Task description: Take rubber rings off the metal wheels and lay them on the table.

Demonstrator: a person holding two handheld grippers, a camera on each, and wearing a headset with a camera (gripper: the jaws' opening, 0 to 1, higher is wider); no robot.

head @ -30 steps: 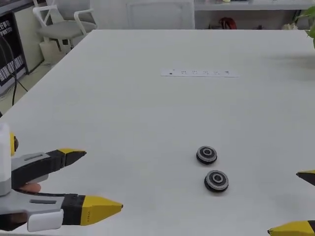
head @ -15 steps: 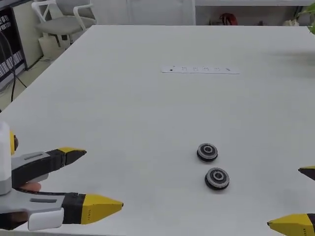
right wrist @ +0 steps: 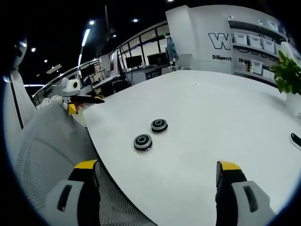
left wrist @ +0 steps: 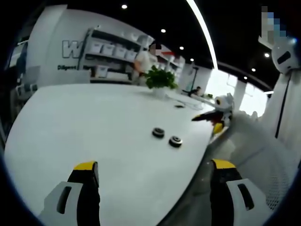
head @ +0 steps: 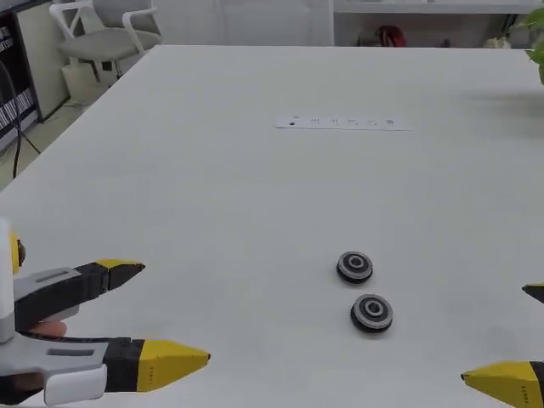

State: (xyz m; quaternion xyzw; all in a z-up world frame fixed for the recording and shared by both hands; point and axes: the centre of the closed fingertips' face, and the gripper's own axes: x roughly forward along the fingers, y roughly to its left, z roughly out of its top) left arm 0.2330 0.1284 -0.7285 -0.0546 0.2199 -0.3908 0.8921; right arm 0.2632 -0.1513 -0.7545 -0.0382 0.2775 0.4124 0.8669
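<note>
This looks like an open-plan office or tech showroom. A white office chair (head: 110, 38) stands beyond the far left corner of the large white bench (head: 255, 187). A potted plant (left wrist: 160, 77) sits at the bench's far end, with wall shelves (left wrist: 110, 49) and big lettering behind it and monitors (right wrist: 134, 61) past its edge.

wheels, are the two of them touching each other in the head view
No, a strip of bare table shows between the far wheel and the near wheel.

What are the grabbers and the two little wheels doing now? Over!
Left gripper open, empty. Right gripper open, empty. Far wheel and near wheel on table, untouched, rings on. Nothing in the way.
</note>
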